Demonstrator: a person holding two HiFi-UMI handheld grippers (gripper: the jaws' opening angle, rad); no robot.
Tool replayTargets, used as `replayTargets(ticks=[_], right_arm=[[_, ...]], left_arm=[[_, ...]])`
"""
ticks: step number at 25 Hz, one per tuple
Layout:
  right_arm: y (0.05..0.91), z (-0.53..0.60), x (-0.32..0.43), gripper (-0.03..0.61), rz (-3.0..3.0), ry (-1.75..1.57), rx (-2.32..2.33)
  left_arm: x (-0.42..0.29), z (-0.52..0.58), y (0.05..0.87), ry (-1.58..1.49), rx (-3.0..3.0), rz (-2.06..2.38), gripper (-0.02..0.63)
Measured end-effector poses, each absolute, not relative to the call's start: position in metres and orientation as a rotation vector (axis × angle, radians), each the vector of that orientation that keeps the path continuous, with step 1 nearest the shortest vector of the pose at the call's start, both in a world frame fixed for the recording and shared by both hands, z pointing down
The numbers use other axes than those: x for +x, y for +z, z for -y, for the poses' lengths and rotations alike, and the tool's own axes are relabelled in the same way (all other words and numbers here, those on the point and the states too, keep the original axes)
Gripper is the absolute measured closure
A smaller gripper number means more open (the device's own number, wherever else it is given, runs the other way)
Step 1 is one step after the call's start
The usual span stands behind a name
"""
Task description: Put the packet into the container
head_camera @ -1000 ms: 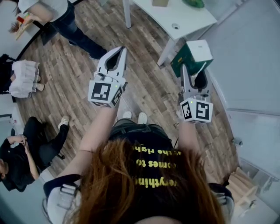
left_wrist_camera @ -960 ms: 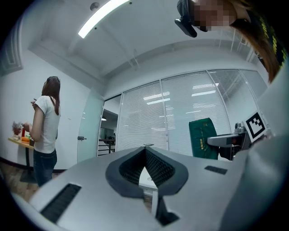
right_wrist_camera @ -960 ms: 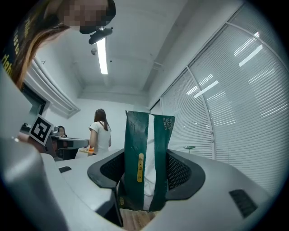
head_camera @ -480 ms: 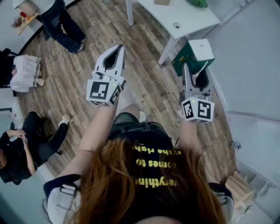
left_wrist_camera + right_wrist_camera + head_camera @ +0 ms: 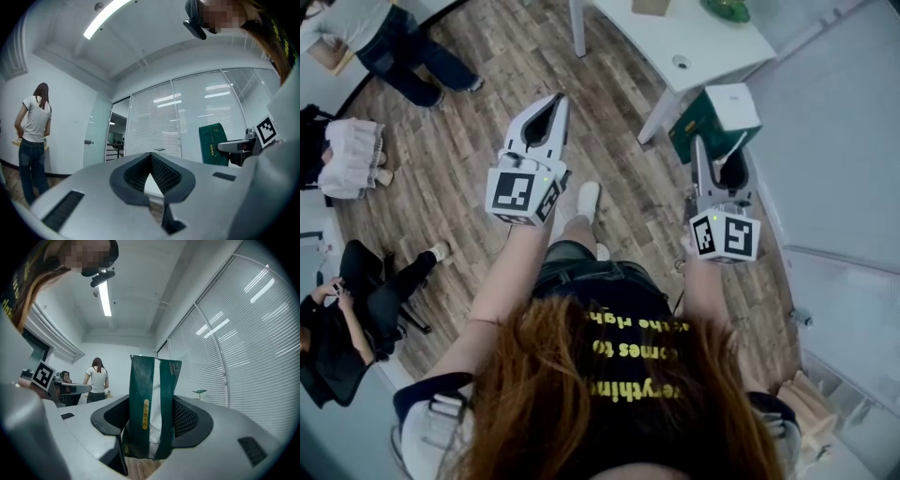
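Note:
My right gripper (image 5: 724, 164) (image 5: 152, 416) is shut on a dark green packet (image 5: 719, 116) (image 5: 150, 404) with a white stripe and a white end, which stands upright between the pads. The left gripper (image 5: 546, 112) (image 5: 151, 174) is shut with nothing in it, its tips meeting. Both are held out level in front of the person, over the wooden floor. The packet (image 5: 213, 144) also shows in the left gripper view at the right, beside the right gripper's marker cube. A green dish (image 5: 727, 8) sits on the white table (image 5: 675, 37) ahead; I cannot tell whether it is the container.
The white table's leg (image 5: 657, 111) stands just left of the packet. A glass wall with blinds (image 5: 834, 122) runs along the right. A person stands at the far left (image 5: 366, 37), another sits at the lower left (image 5: 347, 319). A white stool (image 5: 347, 159) is at left.
Both grippers and the person have stepped forward toward the table; one shoe now shows ahead between the arms. The standing person at the back has moved left. The jaws hold as before.

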State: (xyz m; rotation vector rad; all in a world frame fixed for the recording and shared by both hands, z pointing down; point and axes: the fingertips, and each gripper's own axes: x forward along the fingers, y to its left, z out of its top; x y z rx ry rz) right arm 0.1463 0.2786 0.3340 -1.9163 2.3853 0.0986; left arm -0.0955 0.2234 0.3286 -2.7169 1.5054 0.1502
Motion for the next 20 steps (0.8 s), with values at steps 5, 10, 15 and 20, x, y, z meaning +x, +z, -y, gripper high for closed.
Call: replayTargets(ticks=[5, 10, 15, 20], right_arm=[[0.339, -0.238, 0.152, 0.314, -2.379, 0.095, -1.955], [0.334, -0.173, 0.144, 0.314, -2.377, 0.104, -1.970], [0.323, -0.105, 0.133, 0.314, -2.358, 0.128, -1.990], [0.321, -0.058, 0.129, 0.314, -2.328, 0.126, -2.020]], left_arm=[[-0.090, -0.179, 0.333, 0.161, -2.735, -1.484, 0.612], [-0.092, -0.113, 0.332, 0.171, -2.751, -1.460, 0.612], [-0.101, -0.037, 0.324, 0.182, -2.766, -1.425, 0.612], [-0.102, 0.011, 0.319, 0.167, -2.760, -1.360, 0.612]])
